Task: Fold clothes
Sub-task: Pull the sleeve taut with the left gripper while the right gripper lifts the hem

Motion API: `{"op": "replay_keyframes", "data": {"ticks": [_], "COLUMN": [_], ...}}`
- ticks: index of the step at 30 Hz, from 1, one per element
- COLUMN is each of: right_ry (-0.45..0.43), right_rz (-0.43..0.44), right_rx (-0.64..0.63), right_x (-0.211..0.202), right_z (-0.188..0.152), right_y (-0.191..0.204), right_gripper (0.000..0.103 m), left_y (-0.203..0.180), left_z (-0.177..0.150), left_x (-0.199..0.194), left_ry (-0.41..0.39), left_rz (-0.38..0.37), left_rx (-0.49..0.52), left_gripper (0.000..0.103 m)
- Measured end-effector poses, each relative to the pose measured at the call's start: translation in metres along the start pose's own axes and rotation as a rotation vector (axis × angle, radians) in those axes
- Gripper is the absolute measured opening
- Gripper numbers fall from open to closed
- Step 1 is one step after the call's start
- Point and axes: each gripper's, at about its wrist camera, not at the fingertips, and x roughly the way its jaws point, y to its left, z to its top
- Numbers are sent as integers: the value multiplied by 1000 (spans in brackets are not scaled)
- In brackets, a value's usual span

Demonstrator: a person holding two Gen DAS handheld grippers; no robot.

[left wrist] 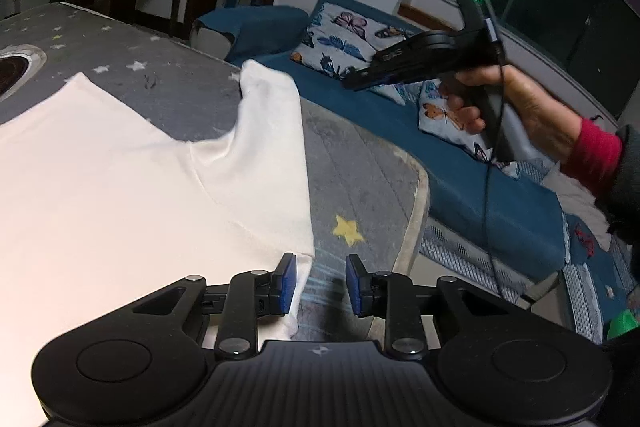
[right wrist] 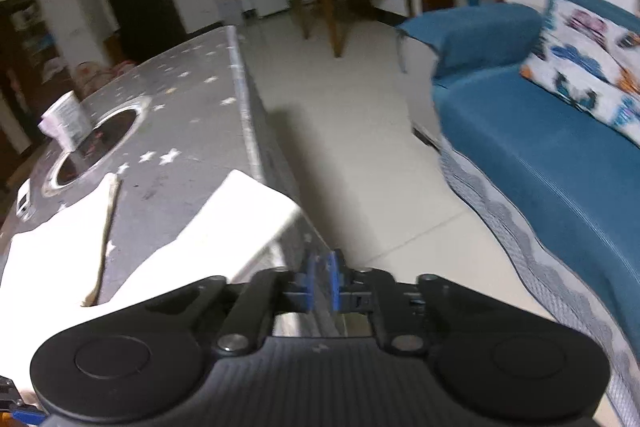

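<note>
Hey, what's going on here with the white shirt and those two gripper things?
A person is folding a white shirt spread on a grey star-patterned table cover. The left gripper is open at the shirt's near corner by the table edge, one of its fingers over the cloth, nothing clamped. The right gripper, held in the person's hand, is up off the table, its fingers nearly together and empty.
</note>
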Motion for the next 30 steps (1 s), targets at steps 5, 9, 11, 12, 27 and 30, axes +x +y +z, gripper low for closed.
{"op": "replay_keyframes", "data": {"ticks": [5,9,11,12,27,30], "right_ry": [21,75,97,96,-109,-68], "right_rz": [73,118,160,187,-4,-10], "right_rx": [39,207,303,345,141,151], "right_x": [43,73,84,86,26,36], "right_z": [17,17,16,14,8,3], "right_y": [19,-1,-15,-21,-17,-17], "right_gripper": [45,48,47,42,5,5], "left_y": [3,5,6,7,7,5], "left_z": [2,-1,-2,-2,-3,-1], "left_x": [-6,-9,-11,-11,3,3], "left_ry": [-29,-27,-25,-24,2,3], "left_rz": [19,34,42,44,13,11], "left_rx": [-46,-60,-65,-68,-73,-81], "left_gripper": [32,35,35,35,44,45]}}
